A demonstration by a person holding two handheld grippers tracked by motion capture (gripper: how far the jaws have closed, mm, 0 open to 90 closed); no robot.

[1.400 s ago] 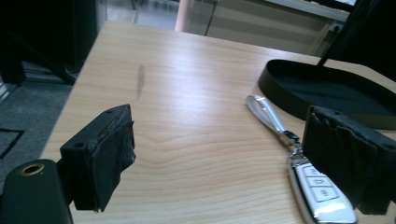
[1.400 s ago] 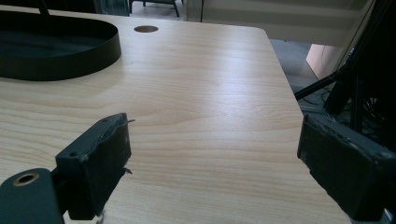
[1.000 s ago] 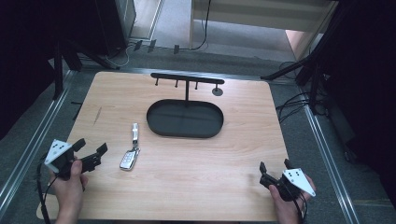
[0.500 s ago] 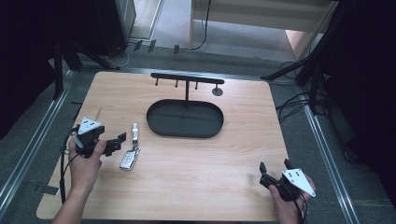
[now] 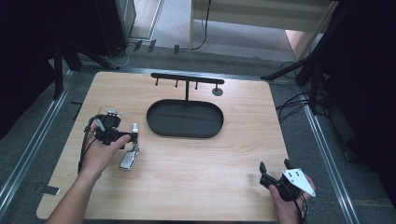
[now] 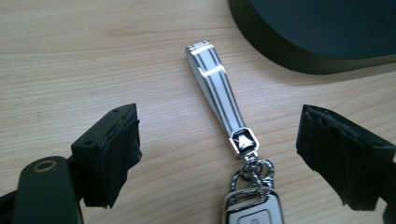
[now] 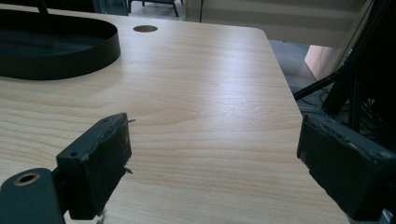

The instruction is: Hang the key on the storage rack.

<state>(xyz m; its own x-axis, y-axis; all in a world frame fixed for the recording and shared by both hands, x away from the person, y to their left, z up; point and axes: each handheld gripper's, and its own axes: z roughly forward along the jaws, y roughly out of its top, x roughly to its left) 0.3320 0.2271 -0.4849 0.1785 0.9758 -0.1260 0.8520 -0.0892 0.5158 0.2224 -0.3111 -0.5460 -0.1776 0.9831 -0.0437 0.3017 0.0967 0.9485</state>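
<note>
Silver car key fob (image 5: 127, 160) with its flat silver-and-black strap (image 6: 218, 94) lies on the light wooden table (image 5: 187, 172), left of the black oval tray (image 5: 185, 118) and well clear of its rim. In the left gripper view the strap runs between the two spread black jaws, neither touching it; the left gripper (image 5: 125, 136) hovers over it, released and empty. A black hook rack (image 5: 187, 78) rises behind the tray. The right gripper (image 5: 275, 171) rests near the table's front right corner, jaws wide apart, grasping nothing.
</note>
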